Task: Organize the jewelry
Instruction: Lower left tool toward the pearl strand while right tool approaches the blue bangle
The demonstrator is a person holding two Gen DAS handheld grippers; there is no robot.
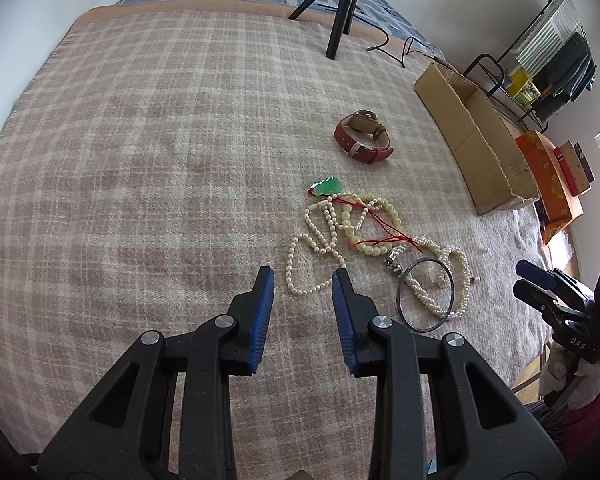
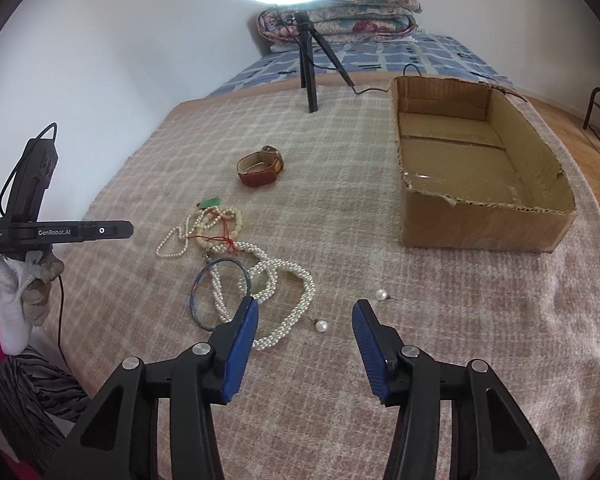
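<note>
A pile of jewelry lies on the plaid blanket (image 1: 140, 160): a red-strapped watch (image 1: 362, 136), a green pendant (image 1: 328, 186) on red cord, pale bead strings (image 1: 360, 220), white pearl necklaces (image 2: 276, 280) and a thin dark bangle (image 1: 426, 294). Two loose pearl earrings (image 2: 321, 325) lie near the right gripper. My left gripper (image 1: 303, 276) is open and empty, just short of a pearl strand (image 1: 300, 280). My right gripper (image 2: 304, 308) is open and empty, over the pearl necklaces and earrings. An open cardboard box (image 2: 480, 216) stands right of the pile; its floor is bare.
A ring light on a black tripod (image 2: 308, 60) stands at the blanket's far end, its cable trailing past the box. Folded quilts (image 2: 340, 12) lie beyond. An orange box (image 1: 552, 176) and a metal rack (image 1: 540, 64) stand off the bed's right side.
</note>
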